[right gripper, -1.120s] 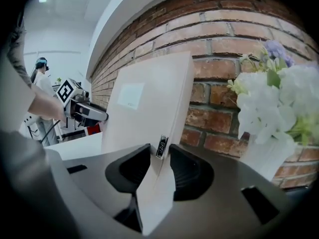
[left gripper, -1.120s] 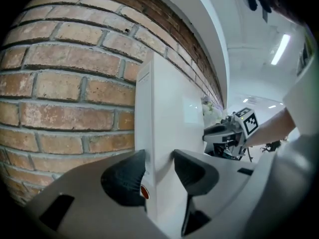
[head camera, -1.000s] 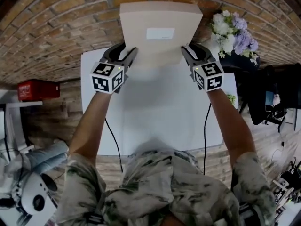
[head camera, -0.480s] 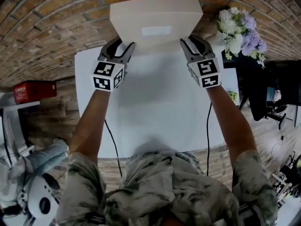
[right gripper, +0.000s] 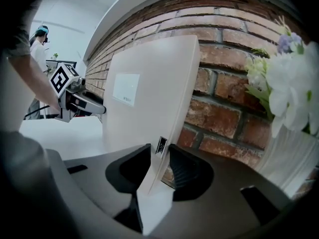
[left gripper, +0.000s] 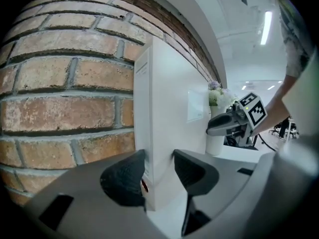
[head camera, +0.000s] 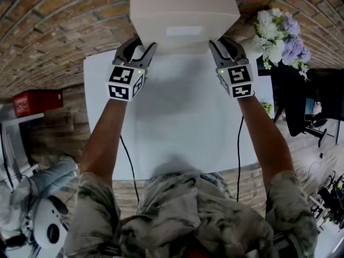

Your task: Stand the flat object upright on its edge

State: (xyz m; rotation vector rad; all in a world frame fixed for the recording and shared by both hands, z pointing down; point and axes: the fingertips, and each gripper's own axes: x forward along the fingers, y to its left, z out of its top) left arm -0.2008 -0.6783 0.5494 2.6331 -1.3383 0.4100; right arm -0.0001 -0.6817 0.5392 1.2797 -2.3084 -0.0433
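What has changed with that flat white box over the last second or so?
The box looks tipped a little further upright, closer to the brick wall. The left tongs and right tongs have moved forward with it. Nothing was let go: each pair stays clamped on a side edge of the box. The white table is as it was.

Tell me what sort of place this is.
Likely an office or lab with a staged corner: a white table against a brick wall, a vase of flowers, and ceiling strip lights beyond.
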